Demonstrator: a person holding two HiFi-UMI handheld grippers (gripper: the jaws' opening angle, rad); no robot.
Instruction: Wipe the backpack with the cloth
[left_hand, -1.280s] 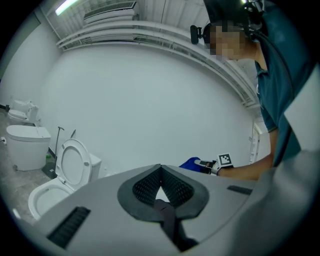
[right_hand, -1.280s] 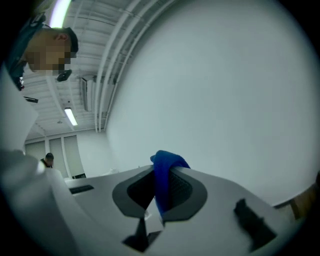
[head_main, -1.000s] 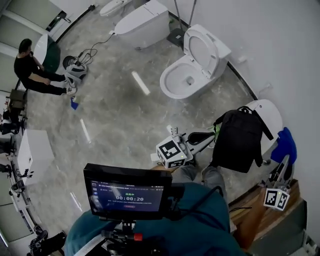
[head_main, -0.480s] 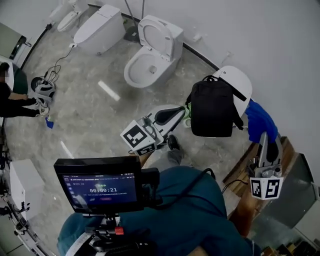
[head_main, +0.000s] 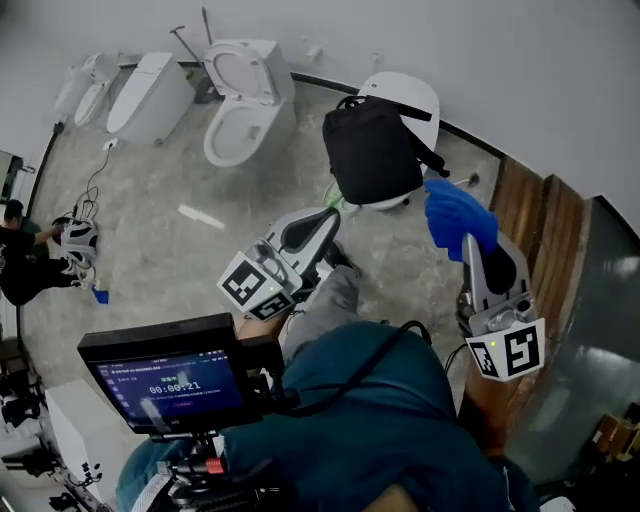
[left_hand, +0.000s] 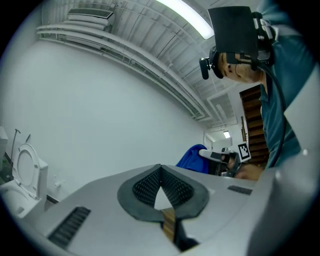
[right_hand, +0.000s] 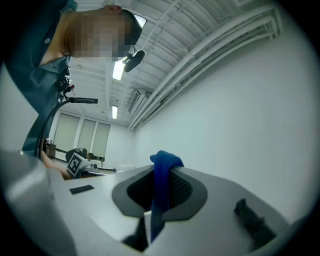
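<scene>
Backpack (head_main: 372, 150) hides most of toilet (head_main: 408, 92); cloth (head_main: 455, 215) end lost in right gripper (right_hand: 159, 170); person (head_main: 20, 265) cut by left edge; monitor (head_main: 165, 378) txt unreadable.

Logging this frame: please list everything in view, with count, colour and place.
backpack: one, black, resting on a closed toilet by the wall.
cloth: one, blue, bunched just right of the backpack.
toilets: at least three, white, along the wall; one with its lid up, one under the backpack.
wooden panelling: brown, far right.
seated person: one, dark clothes, on the floor far left.
monitor: one, black, on the head rig, bottom left.
left gripper: grey, jaws together, empty, below the backpack.
right gripper: grey, jaws clamped on the cloth.
</scene>
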